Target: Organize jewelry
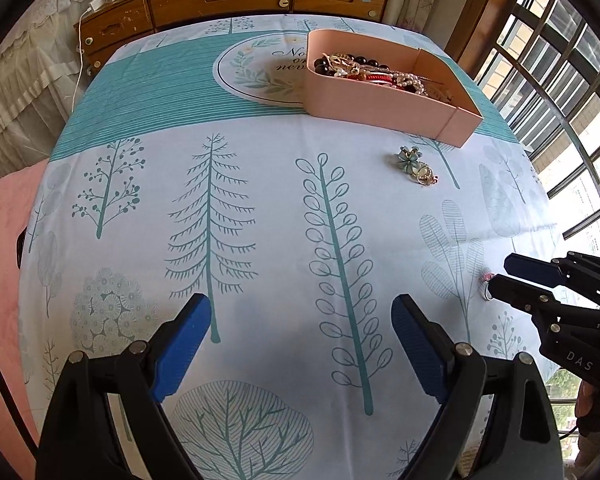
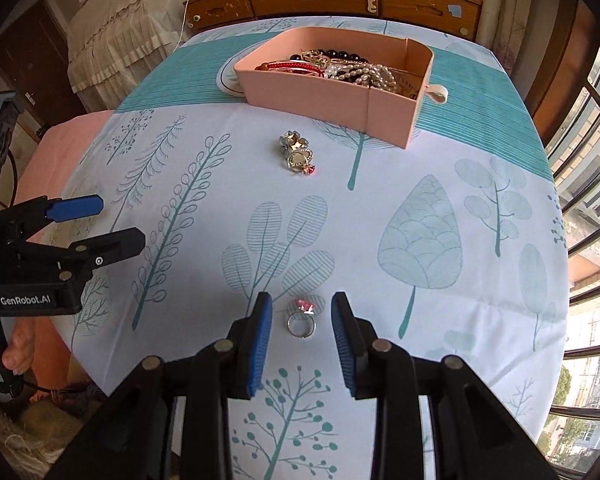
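jewelry still to tidy includes a silver ring (image 2: 301,319) with a pink stone, lying on the tree-print cloth of the desk (image 2: 440,184), well short of the pink box (image 2: 320,96) of beads and pearls. right gripper (image 2: 301,314) fingers stand apart on either side of the ring, not touching it. best to lower until the pads flank the band, then close gently. a cluster of flower-shaped trinkets (image 2: 296,154) lies just before the box. left gripper (image 1: 301,320) fingers stand wide apart, empty.
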A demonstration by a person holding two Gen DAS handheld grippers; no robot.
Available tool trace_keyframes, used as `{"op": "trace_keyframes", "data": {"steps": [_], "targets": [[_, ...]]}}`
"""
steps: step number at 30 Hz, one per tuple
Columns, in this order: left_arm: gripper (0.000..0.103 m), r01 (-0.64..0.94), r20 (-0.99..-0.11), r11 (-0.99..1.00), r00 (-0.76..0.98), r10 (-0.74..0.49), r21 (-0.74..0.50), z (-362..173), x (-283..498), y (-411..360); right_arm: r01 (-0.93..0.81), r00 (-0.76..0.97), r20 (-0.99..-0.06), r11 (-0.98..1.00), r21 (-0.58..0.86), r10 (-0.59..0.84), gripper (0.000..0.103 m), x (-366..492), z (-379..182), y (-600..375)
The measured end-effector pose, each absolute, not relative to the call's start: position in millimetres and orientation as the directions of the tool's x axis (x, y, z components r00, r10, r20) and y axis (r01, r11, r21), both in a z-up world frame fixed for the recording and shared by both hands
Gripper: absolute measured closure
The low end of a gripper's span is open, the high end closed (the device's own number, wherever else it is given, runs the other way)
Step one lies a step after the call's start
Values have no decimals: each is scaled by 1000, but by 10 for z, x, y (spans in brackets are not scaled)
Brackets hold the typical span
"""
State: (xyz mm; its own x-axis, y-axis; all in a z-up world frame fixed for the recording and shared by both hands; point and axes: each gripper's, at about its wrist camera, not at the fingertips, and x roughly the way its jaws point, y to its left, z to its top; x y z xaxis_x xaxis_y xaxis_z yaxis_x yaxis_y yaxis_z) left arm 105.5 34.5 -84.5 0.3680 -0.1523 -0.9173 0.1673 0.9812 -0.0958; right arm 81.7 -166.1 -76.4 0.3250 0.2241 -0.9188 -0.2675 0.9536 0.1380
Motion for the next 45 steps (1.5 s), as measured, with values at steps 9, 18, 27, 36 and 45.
{"op": "trace_keyframes", "data": {"steps": [9,18,27,36,45], "targets": [[13,175,-917,980,366,-157,-98,-848,1162,295,-305,355,-917,950,68,180,94,751,-854,-1537],[13,234,-901,968,397,-176,-86,-689,1470,-31,-239,406,-882,960,150,239,94,759,-795,-1751],[13,261,-926,955,308,-218,-138,-749,2101,-451,-161,456,-832,949,271,315,94,772,-774,-2061],[50,242,-954,952,185,-237,-189,-971,2331,-590,-165,445,-815,928,333,371,94,791,-820,-2129],[82,243,-959,955,182,-216,-169,-1011,2396,-671,-172,444,-805,919,354,393,94,754,-814,-2135]]}}
